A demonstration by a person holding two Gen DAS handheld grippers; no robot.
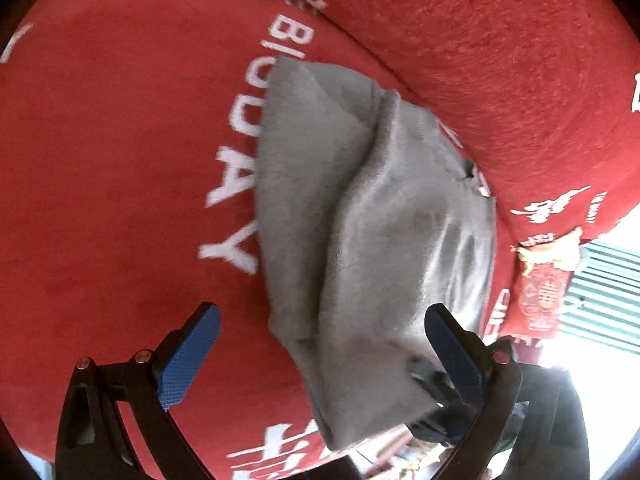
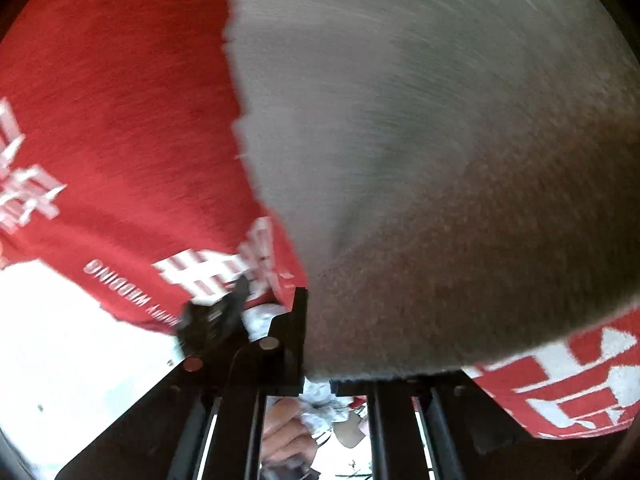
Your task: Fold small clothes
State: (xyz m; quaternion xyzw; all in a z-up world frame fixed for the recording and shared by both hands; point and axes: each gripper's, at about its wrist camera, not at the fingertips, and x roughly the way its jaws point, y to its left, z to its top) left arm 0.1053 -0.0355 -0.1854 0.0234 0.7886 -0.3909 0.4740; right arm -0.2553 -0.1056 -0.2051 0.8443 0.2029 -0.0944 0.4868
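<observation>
Closest to us, the right hand-held gripper [image 2: 316,364] is clamped on the near edge of the gray garment [image 1: 372,216]. It lies on the red cloth [image 1: 120,160], long axis running near to far. Our left hand-held gripper [image 1: 322,344] is spread wide over the same near end, pinching nothing.

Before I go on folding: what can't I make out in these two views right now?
- Right wrist view: right tongs' tips, hidden under the grey garment.
- Left wrist view: garment's near corner, behind the left tongs' right finger.
- Both views: motion blur smears the red cloth's lettering.
</observation>
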